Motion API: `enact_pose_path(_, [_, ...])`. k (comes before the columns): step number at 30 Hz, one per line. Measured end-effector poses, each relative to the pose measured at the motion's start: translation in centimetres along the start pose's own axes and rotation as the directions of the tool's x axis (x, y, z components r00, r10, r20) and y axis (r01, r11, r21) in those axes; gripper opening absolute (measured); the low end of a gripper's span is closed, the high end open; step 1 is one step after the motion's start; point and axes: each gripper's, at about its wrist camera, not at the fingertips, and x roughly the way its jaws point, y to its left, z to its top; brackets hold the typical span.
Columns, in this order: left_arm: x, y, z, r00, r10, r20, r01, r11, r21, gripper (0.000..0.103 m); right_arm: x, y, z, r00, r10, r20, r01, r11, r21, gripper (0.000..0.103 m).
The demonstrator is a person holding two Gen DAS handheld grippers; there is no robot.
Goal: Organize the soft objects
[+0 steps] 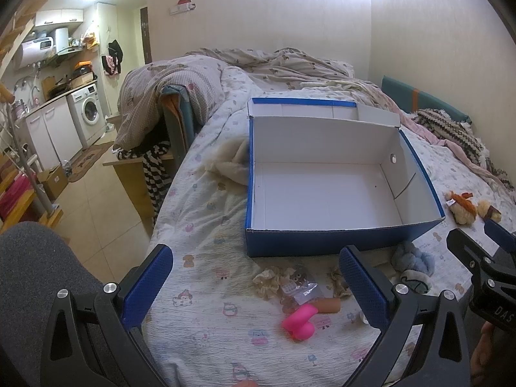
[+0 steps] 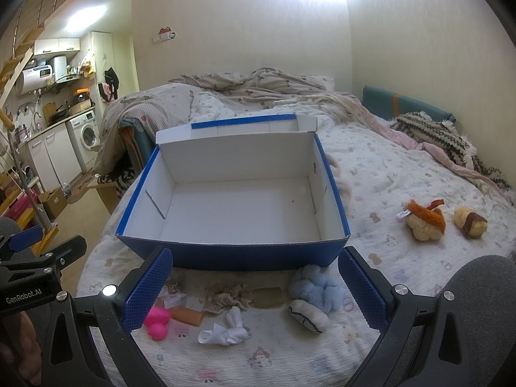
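I have both grippers hovering over the near edge of the bed (image 2: 387, 174), side by side. My left gripper (image 1: 258, 277) has its blue-padded fingers spread wide with nothing between them; my right gripper (image 2: 254, 280) is spread just as wide and grips nothing either.

The blue cardboard box (image 2: 232, 258) sits open on the printed quilt, its white inside bare and its lid flap folded back toward the far side. The soft things lie between the box's near wall and the bed's near edge. At the left of that strip I see a pink rubbery toy (image 2: 157, 321) touching a brown cylinder (image 2: 187, 316). Next come a beige scrunchie (image 2: 229, 296), a pair of white socks (image 2: 225, 330), and a fluffy light-blue item (image 2: 317, 292) just beside a cream slipper-like plush (image 2: 308, 316). A small packet (image 1: 298, 292) lies by the scrunchie.

Well apart, to the box's right, rest a cream-and-orange plush toy (image 2: 424, 221) and a smaller tan-and-brown plush (image 2: 471, 222), near each other.
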Motion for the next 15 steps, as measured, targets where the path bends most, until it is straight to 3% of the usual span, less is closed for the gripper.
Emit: enact_pose_path(15, [0.0, 0.06, -0.01, 1.0, -0.003, 0.0, 0.003, 1.0, 0.001, 0.103, 0.02, -0.03, 0.03, 1.0, 0.0, 0.002, 0.0, 1.0, 0.0, 0.103])
